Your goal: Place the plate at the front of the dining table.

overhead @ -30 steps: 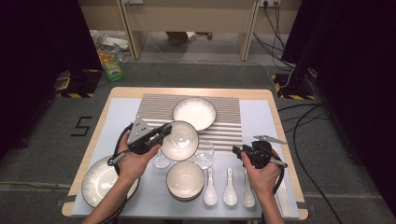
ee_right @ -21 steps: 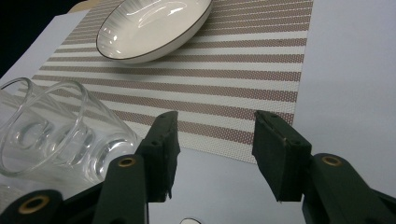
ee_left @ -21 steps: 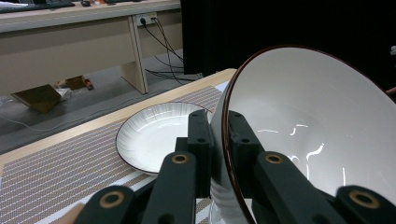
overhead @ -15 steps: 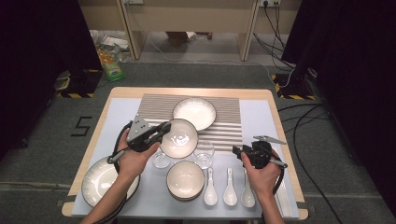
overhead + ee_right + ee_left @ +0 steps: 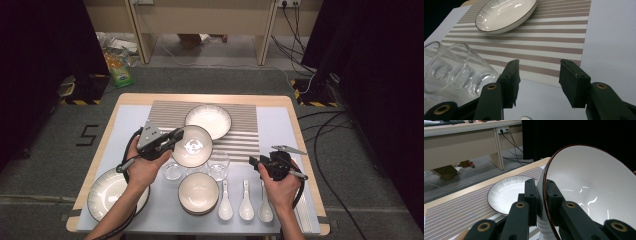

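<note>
Left gripper (image 5: pixel 176 135) pinches the white bowl (image 5: pixel 192 146) by its rim; lower it level, clear of the 2 glasses (image 5: pixel 219 165); right gripper (image 5: pixel 537 75) gapes empty.

The bowl (image 5: pixel 589 192) looks like shiny white china with a dark rim – light glints off its smooth inside. The plate (image 5: pixel 506 13) on the far side is glossy too. The striped mat (image 5: pixel 544 45) looks woven and rough. The cup (image 5: pixel 454 72) is clear glass. The gripper's black pads (image 5: pixel 574 82) look matt and dull.
</note>
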